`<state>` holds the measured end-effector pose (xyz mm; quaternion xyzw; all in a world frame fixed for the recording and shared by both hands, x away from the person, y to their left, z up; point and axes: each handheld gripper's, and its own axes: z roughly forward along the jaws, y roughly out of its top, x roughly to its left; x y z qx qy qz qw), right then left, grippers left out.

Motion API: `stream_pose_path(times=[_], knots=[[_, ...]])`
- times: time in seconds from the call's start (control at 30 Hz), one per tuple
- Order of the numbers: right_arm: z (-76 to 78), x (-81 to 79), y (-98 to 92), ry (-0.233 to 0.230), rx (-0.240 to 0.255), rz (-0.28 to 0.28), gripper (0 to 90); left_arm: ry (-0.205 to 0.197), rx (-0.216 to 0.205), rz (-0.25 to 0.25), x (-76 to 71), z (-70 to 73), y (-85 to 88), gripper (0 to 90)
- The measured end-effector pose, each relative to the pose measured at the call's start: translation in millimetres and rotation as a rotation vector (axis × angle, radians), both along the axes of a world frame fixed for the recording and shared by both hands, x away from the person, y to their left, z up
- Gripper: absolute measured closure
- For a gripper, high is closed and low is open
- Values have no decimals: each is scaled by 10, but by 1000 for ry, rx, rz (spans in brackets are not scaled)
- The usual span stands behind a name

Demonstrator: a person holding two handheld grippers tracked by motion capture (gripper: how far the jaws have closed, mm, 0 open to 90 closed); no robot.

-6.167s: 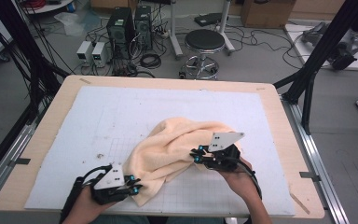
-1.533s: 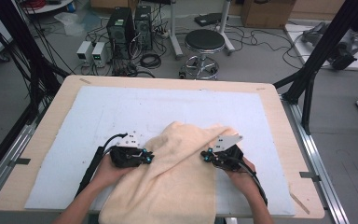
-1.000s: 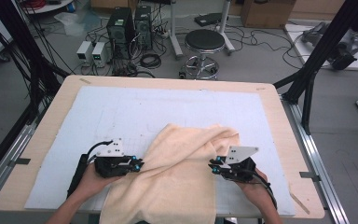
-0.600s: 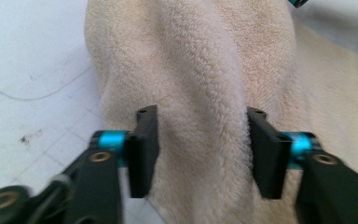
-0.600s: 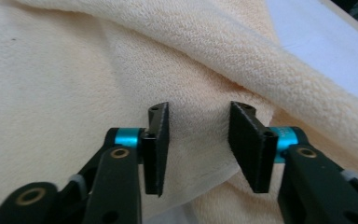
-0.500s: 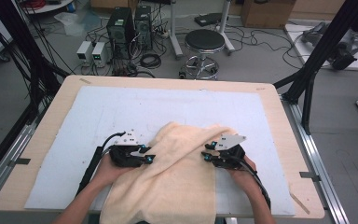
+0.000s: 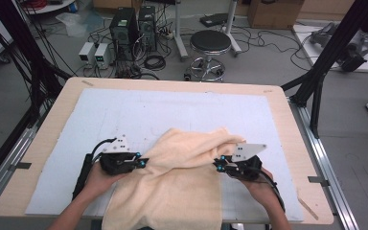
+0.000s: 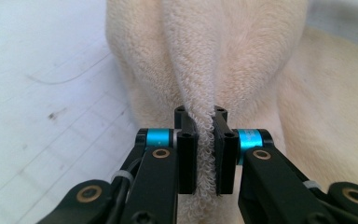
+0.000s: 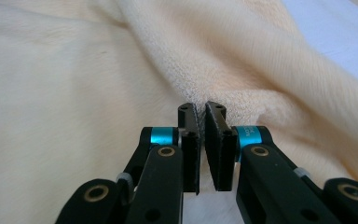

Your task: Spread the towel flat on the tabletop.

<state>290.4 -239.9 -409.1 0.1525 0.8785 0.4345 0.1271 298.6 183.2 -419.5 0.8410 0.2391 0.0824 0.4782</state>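
A cream towel [image 7: 182, 182] lies rumpled on the white mat [image 7: 172, 110], and its near part hangs over the table's front edge. My left gripper [image 7: 141, 162] is at the towel's left side. In the left gripper view the left gripper [image 8: 200, 116] has just been closing and is shut on an upright fold of the towel [image 8: 223, 56]. My right gripper [image 7: 219, 163] is at the towel's right side. In the right gripper view the right gripper [image 9: 201, 109] has just been closing too, and its tips pinch the thin edge of the towel [image 9: 74, 93].
The mat covers most of a wooden table [image 7: 292, 139] framed by metal rails. Bare mat stretches behind and to both sides of the towel. On the floor beyond stand a stool [image 7: 211, 45], computer cases [image 7: 124, 24] and cables.
Both hands have moved outward and toward the table's front edge from half a second ago. The towel between them is drawn a little wider and flatter.
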Motion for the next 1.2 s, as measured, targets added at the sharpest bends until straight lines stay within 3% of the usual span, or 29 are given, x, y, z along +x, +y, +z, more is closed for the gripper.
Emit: stream_pose_path(times=[0.1, 0.17, 0.3, 0.37, 0.5, 0.63, 0.77, 0.83, 0.9, 1.0, 1.03, 1.1, 1.17, 1.2], knots=[[34, -166, -77, -5, 25, 19, 857, 21, -47, -4, -86, 13, 135, 823], [51, -285, -77, -18, 53, 43, 858, 15, -31, -13, -163, 34, 138, 823], [70, -477, -33, -22, 35, 83, 858, 9, -17, -57, -383, 68, 124, 824], [53, -548, -52, 5, 43, 97, 853, 16, -25, -81, -463, 72, 134, 817], [92, -610, -107, 29, 73, 104, 728, 13, -25, -96, -484, 123, 140, 631], [208, -490, -146, 6, 81, 22, 600, 1, -72, -70, -310, 233, 63, 543], [214, -216, -121, 5, 90, -42, 505, -30, -116, -49, -114, 372, -56, 455], [164, -96, -90, 16, 90, -70, 486, -70, -118, -33, -32, 425, -103, 457], [82, 9, -39, 35, 73, -72, 473, -84, -99, -20, 73, 429, -154, 474], [-25, 96, 56, 68, 38, -47, 453, -48, -82, -12, 261, 344, -231, 489], [-56, 112, 89, 82, 29, -39, 454, -15, -82, -16, 329, 298, -257, 494], [-123, 137, 147, 115, -9, -27, 482, 37, -32, -15, 450, 202, -327, 485], [-184, 165, 186, 126, -36, -17, 537, 58, 7, -10, 516, 112, -405, 484], [-202, 176, 194, 138, -37, -9, 610, 59, 29, -18, 536, 77, -433, 499]])
